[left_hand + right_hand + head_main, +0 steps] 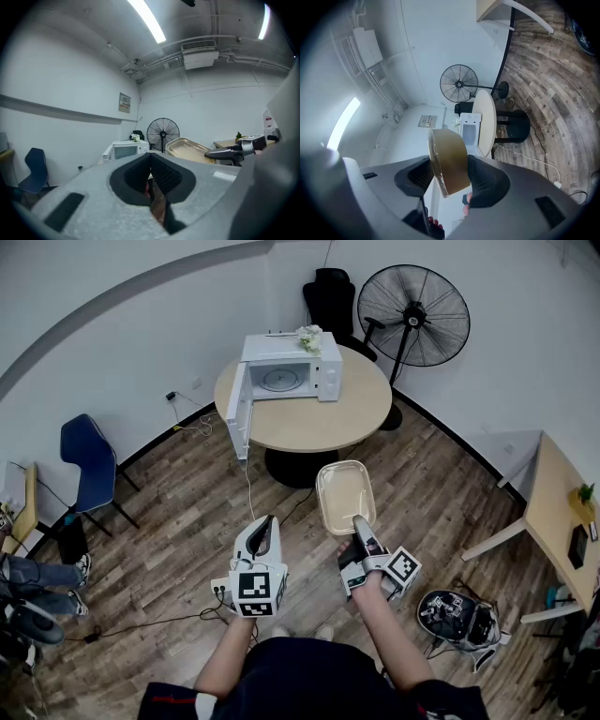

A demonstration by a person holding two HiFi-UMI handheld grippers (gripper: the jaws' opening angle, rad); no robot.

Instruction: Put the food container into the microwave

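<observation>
Beige food container (343, 493), edge pinched by right tongs (360, 522); left tongs (267, 523) pressed together.

We wear a dark short-sleeved top (281, 681), a red stripe edging its left sleeve (173, 699). Our left gripper (268, 524) and right gripper (360, 523) have pale grey, grainy shells, black ribbed pads (168, 176), and white cubes (255, 588) bearing black-and-white square markers.

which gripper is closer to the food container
Right. The right gripper is shut on the near edge of the food container; the left gripper is off to its left, not touching it.
</observation>
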